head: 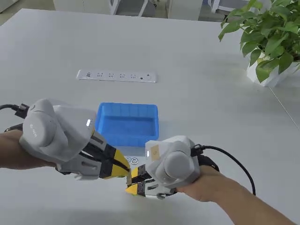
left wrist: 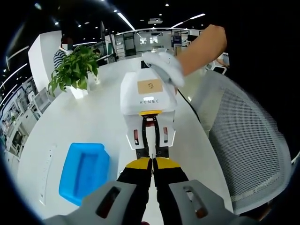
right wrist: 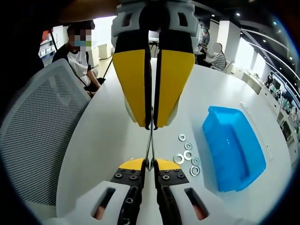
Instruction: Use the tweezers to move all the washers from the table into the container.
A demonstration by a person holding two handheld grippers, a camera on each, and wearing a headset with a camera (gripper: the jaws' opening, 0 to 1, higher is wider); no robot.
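Thin metal tweezers [right wrist: 150, 143] run between the two grippers, which meet tip to tip. My right gripper [right wrist: 150, 164] is shut on one end and my left gripper [right wrist: 151, 125], with broad yellow jaws, is shut on the other. In the head view the left gripper [head: 125, 168] comes in from the left and the right gripper [head: 131, 182] from the lower middle. Several steel washers [right wrist: 187, 154] lie on the white table just beside the jaws, also visible as washers [head: 131, 161] in the head view. The blue container [head: 127, 124] stands just beyond them, its inside hard to make out.
A white power strip [head: 116, 76] lies behind the container. A potted plant [head: 267, 37] stands at the far right corner. A mesh chair [left wrist: 248, 140] is beside the table's near edge, and people sit in the background. The white tabletop [head: 211, 93] is bare to the right.
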